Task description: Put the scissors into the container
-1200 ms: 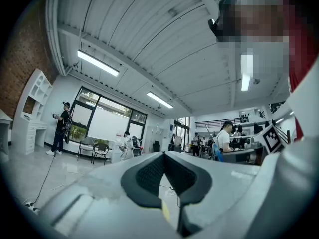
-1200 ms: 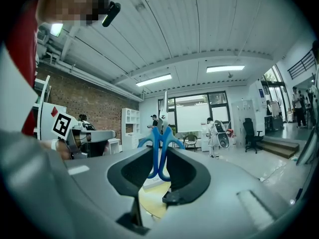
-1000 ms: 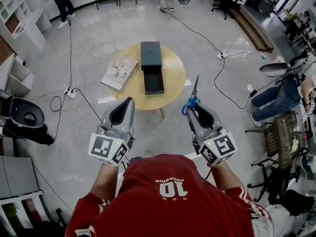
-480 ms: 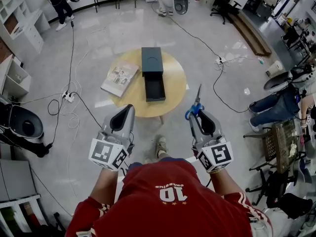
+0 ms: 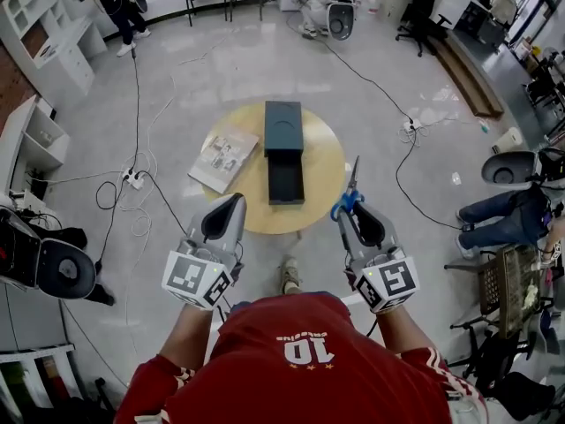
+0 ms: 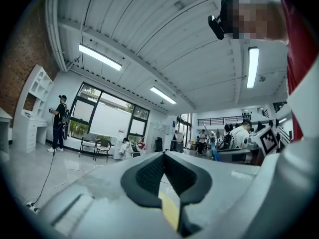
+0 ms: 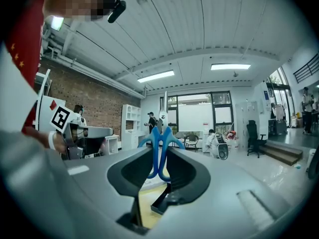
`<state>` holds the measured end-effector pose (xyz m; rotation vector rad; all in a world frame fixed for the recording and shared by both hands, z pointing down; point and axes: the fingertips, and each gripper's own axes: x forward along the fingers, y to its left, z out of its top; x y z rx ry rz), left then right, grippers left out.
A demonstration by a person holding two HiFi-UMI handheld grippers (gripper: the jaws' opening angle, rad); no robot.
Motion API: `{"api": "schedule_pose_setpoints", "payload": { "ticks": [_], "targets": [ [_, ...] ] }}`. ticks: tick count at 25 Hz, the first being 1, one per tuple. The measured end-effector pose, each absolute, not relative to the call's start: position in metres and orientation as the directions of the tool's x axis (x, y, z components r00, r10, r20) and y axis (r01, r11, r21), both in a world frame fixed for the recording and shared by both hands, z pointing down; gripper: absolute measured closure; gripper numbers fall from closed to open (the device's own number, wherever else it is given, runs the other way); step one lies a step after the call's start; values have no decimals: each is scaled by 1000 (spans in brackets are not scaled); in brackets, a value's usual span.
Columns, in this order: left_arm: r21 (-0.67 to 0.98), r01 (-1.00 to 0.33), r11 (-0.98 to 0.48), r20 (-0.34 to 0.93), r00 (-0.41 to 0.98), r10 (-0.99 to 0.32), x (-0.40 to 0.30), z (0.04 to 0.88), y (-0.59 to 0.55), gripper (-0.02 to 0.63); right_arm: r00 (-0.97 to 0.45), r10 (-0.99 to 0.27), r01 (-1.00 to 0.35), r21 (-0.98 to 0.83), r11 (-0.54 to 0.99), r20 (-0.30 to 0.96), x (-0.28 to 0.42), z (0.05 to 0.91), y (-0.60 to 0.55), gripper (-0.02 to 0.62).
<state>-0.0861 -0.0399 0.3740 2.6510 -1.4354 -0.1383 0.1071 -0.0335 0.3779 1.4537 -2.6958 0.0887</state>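
Blue-handled scissors [image 5: 350, 190] stand upright in my right gripper [image 5: 346, 208], which is shut on the handles, blades pointing away from me. In the right gripper view the blue loops [image 7: 159, 146] sit squeezed between the dark pads [image 7: 185, 171]. The container is a dark box [image 5: 282, 127] with its drawer [image 5: 286, 177] pulled out toward me, on a round wooden table [image 5: 327, 159]. Both grippers hover over the floor short of the table's near edge. My left gripper [image 5: 235, 200] is shut with nothing in it, its pads [image 6: 149, 171] meeting at the tip.
A magazine [image 5: 222, 159] lies on the table left of the box. Cables [image 5: 141, 184] and a power strip [image 5: 134, 179] trail across the floor. White shelving [image 5: 35, 135] stands at the left, a seated person [image 5: 503, 215] at the right, other people and chairs at the back.
The table now lies a little nearer to my grippers and a shoe shows between them. The scissors stay held in the right gripper; the left stays shut.
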Motion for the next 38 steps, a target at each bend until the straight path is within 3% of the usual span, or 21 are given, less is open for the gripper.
{"api": "schedule_pose_setpoints", "payload": {
  "ticks": [22, 38],
  "targets": [
    [84, -847, -525, 20, 529, -849, -35, 362, -172, 603, -655, -741, -755, -91, 649, 147, 127, 387, -173, 506],
    [97, -815, -571, 45, 576, -816, -72, 399, -178, 603, -620, -682, -769, -127, 626, 389, 76, 475, -178, 506]
  ]
}}
